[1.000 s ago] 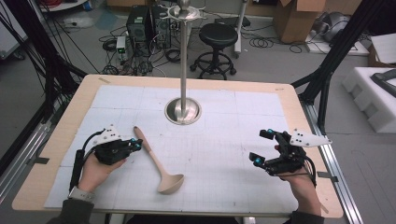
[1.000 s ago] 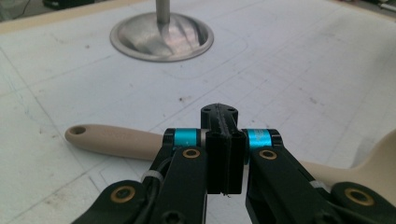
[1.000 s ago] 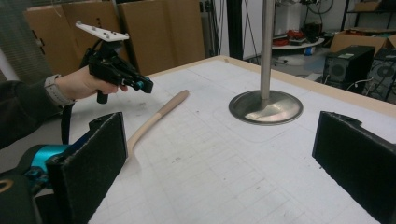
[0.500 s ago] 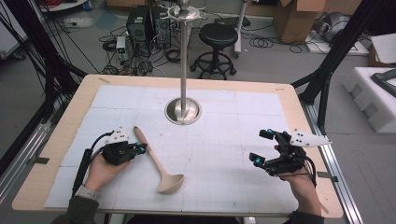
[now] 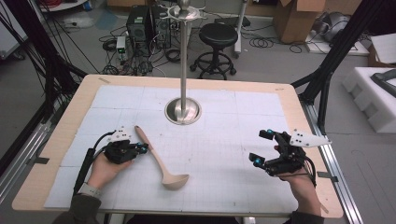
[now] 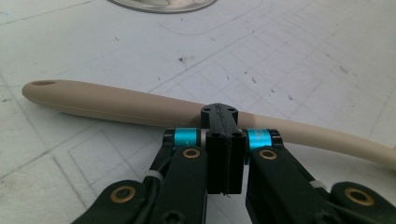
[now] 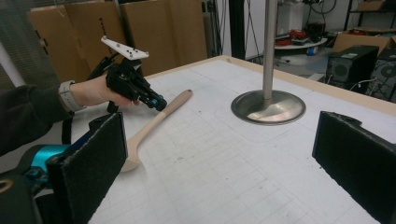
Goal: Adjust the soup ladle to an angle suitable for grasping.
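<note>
Low in the high view, the left tongs [image 5: 144, 148] sit at lower left with jaws pressed together, tips just at the ladle [image 5: 161, 162] handle without gripping it. The right tongs [image 5: 262, 147] hover at lower right, jaws spread wide and empty. The ladle lies flat on the surface [image 5: 224, 186], bowl toward the bottom edge. Farther up, centre frame, stands a metal stand [image 5: 183, 111]

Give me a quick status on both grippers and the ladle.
Left gripper shut, jaws at the wooden ladle handle, no grip. Right gripper open, empty. Ladle flat on table; metal stand behind.
</note>
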`<state>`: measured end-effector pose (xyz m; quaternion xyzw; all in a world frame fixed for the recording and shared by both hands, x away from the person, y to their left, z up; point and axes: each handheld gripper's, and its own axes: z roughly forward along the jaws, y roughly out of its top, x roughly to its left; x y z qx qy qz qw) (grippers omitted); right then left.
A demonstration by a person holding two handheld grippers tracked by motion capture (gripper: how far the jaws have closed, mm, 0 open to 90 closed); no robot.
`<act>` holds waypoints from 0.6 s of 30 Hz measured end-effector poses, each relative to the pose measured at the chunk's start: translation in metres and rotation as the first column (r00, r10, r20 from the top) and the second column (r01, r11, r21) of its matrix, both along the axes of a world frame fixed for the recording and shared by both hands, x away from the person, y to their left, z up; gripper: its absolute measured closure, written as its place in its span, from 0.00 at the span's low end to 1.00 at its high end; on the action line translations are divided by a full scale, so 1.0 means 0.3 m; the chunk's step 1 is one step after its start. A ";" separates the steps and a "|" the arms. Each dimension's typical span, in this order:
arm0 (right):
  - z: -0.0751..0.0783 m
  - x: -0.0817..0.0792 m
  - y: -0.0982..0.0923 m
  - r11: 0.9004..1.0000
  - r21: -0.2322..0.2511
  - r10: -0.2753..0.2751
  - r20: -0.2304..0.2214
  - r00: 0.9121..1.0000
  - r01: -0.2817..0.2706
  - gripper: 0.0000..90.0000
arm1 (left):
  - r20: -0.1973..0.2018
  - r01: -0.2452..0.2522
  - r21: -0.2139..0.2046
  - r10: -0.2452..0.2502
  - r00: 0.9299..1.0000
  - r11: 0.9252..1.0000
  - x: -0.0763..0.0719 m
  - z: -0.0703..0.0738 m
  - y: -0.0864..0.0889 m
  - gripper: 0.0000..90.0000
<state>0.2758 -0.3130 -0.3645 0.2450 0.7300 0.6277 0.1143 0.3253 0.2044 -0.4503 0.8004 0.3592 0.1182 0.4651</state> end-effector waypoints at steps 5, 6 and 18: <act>-0.005 0.002 0.001 1.000 -0.002 0.001 -0.002 1.000 -0.001 0.02 | 0.006 -0.008 0.028 0.008 1.000 1.000 0.001 0.000 0.000 1.00; -0.006 0.002 0.002 1.000 -0.003 0.003 -0.006 1.000 -0.003 0.02 | -0.001 -0.040 0.035 0.040 0.999 0.999 0.009 -0.001 0.008 1.00; -0.006 0.003 0.003 1.000 0.001 0.013 -0.007 1.000 -0.013 0.02 | -0.027 -0.088 0.005 0.088 0.996 0.996 0.065 -0.003 0.029 1.00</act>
